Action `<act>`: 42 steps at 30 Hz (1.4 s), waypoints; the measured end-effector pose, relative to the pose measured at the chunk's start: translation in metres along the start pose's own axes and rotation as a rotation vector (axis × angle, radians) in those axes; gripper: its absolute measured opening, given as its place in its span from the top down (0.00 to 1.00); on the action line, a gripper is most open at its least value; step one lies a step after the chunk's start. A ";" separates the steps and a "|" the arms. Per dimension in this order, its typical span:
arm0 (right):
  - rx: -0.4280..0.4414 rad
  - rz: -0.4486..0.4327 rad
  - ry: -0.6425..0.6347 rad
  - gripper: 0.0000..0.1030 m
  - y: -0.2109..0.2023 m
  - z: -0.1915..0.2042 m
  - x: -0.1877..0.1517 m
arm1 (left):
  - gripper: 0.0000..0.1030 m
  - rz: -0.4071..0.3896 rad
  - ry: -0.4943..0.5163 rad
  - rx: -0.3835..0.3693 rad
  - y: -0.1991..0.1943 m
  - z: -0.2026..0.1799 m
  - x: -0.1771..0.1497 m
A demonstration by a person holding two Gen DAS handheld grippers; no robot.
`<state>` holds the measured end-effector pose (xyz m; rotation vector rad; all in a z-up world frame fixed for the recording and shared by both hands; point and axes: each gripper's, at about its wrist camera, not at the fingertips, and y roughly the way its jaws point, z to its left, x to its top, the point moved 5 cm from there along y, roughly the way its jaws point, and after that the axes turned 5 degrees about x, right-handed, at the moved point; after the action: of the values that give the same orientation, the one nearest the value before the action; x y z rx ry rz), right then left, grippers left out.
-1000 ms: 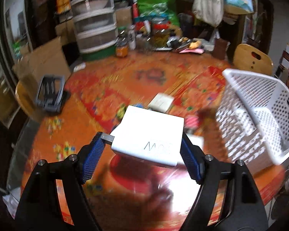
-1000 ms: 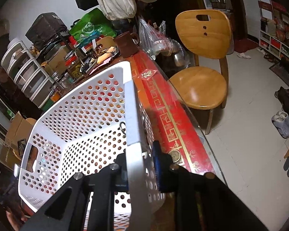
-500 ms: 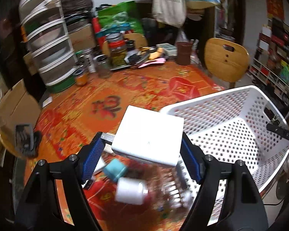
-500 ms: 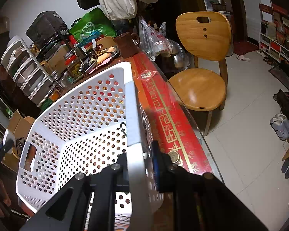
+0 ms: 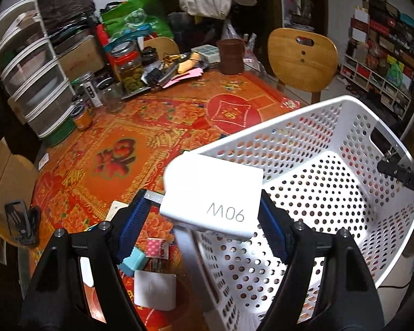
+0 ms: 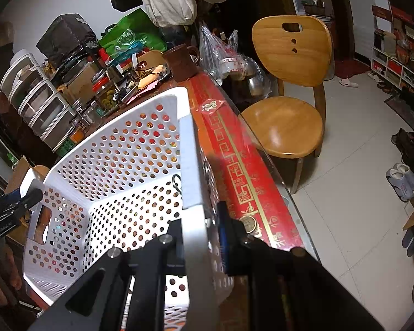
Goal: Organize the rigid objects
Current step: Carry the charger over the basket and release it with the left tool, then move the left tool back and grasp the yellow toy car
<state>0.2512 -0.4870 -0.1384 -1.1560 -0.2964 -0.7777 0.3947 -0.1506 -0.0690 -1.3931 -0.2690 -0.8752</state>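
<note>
My left gripper (image 5: 204, 215) is shut on a white charger block (image 5: 212, 190) marked "90W" and holds it in the air over the near left rim of the white perforated basket (image 5: 331, 193). The basket holds nothing that I can see. My right gripper (image 6: 200, 237) is shut on the basket's right wall (image 6: 190, 165), one finger inside and one outside. The left gripper with the charger also shows at the basket's far left corner in the right wrist view (image 6: 13, 207).
Small items lie on the red patterned tablecloth (image 5: 118, 149) below the left gripper: a teal block (image 5: 133, 260), a white box (image 5: 155, 289), a dotted tape roll (image 5: 156, 248). Jars, drawers and clutter fill the table's back. A wooden chair (image 6: 287, 88) stands beside the table.
My left gripper carried the charger right and up, from above the tablecloth to over the basket's rim. My right gripper kept its hold on the basket wall.
</note>
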 end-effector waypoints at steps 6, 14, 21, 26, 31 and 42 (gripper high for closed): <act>-0.001 0.004 0.002 0.86 0.000 0.000 0.000 | 0.28 0.032 0.061 -0.029 0.014 -0.017 0.002; -0.003 0.007 0.003 0.86 0.001 0.000 0.001 | 0.28 0.046 0.115 -0.027 0.019 -0.024 0.004; -0.005 0.009 0.006 0.86 0.002 0.000 0.000 | 0.27 0.050 0.194 -0.031 0.023 -0.044 -0.004; -0.017 0.010 0.003 0.86 0.003 0.001 0.001 | 0.09 -0.042 0.194 -0.001 0.001 -0.037 -0.003; -0.026 0.012 0.005 0.86 0.002 0.001 0.000 | 0.03 -0.171 0.051 0.035 -0.046 0.027 -0.010; -0.024 0.031 -0.017 0.86 0.002 0.004 0.002 | 0.01 0.161 -0.310 0.197 0.077 0.222 -0.102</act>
<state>0.2547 -0.4837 -0.1375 -1.1875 -0.2835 -0.7462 0.4493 0.0872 -0.1458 -1.3417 -0.4602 -0.4842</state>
